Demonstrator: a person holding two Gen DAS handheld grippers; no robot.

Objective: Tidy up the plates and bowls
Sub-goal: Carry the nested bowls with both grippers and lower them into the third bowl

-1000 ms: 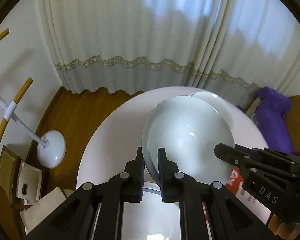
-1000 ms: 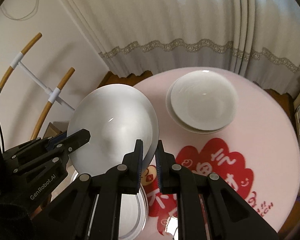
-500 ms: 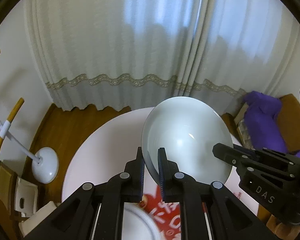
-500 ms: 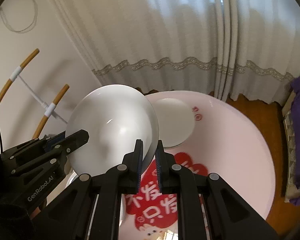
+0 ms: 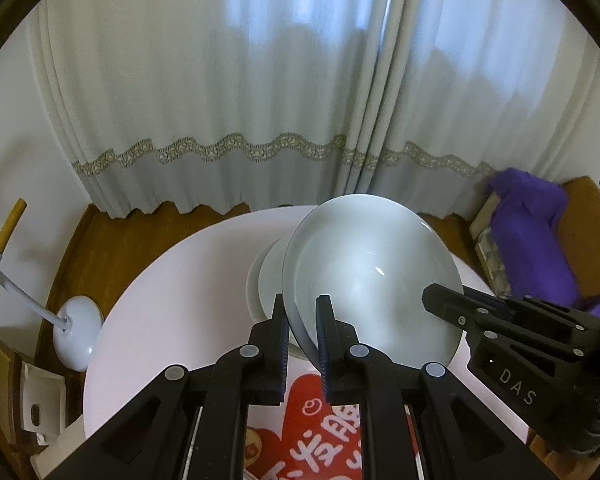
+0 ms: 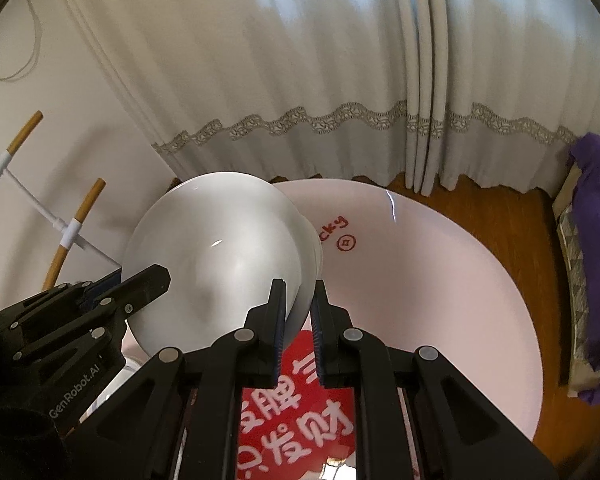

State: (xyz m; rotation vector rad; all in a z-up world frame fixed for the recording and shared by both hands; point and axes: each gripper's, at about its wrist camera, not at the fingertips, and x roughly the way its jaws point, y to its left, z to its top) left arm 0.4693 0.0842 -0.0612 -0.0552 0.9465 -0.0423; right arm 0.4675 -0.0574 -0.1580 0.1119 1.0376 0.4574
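Note:
A large white plate [image 5: 372,276] is held in the air between both grippers, above the round pink table [image 5: 172,304]. My left gripper [image 5: 302,320] is shut on its left rim. My right gripper [image 6: 298,308] is shut on its right rim, and the plate [image 6: 216,264] fills the left of the right wrist view. A stack of white plates [image 5: 266,280] on the table shows behind the held plate's left edge; in the right wrist view only its edge [image 6: 314,252] peeks out. The right gripper [image 5: 500,332] shows in the left wrist view, the left gripper [image 6: 80,312] in the right wrist view.
The table carries red printed lettering [image 6: 300,412] near me. Pale curtains [image 5: 260,100] hang behind the table. A white lamp base [image 5: 78,332] stands on the wooden floor at left. A purple cloth [image 5: 536,240] lies on a seat at right.
Both grippers have carried the held plate forward over the table toward the stack of plates. The stack now sits right behind the held plate.

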